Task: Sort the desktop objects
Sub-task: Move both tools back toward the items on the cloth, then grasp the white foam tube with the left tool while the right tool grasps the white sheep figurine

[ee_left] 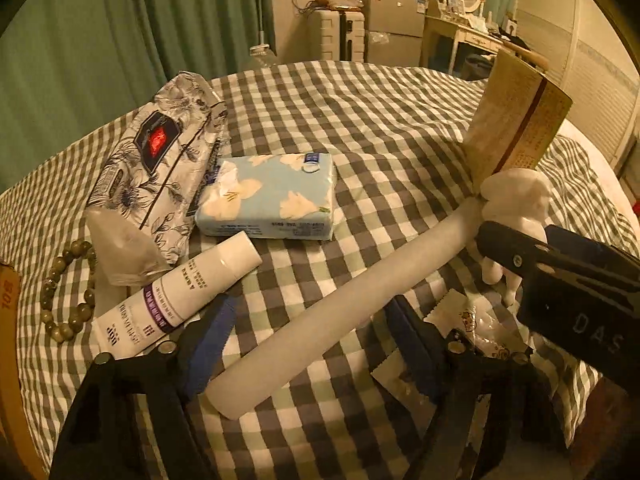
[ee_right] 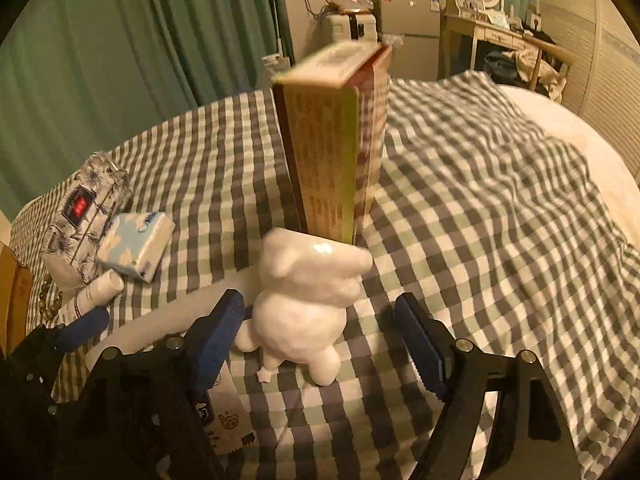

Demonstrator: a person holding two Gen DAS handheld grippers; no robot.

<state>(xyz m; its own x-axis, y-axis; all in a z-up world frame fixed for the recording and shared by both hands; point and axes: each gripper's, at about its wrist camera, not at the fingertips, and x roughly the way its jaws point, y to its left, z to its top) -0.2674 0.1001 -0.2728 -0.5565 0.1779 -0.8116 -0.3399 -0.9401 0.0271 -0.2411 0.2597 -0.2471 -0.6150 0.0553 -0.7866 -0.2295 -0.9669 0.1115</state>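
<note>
We have both grippers over the checked bed, with the sorting partly under way. The right gripper (ee_right: pixel 320 344) has its jaws spread wide, and the white figurine (ee_right: pixel 304 312) stands between them, touching neither pad as far as we can see. Just beyond the figurine, straight ahead of those jaws, the box (ee_right: pixel 336 152) stands upright, close behind its head.

The left gripper (ee_left: pixel 308 344) is also spread, and the long white tube (ee_left: pixel 340 300) lies slantwise through the gap between its jaws, not pinched. Ahead and to the left of those jaws sit the lotion tube (ee_left: pixel 180 292), the blue tissue pack (ee_left: pixel 272 196) and the floral pack (ee_left: pixel 156 168), bunched together, with the bead bracelet (ee_left: pixel 68 292) further left. A small sachet (ee_left: pixel 452 320) lies just right of the left jaws.

We judge the figurine to be the piece in hand. The next move calls for closing the right jaws squarely on its round body, gently, since it looks glossy and may slip, and lifting clear without knocking the box.
</note>
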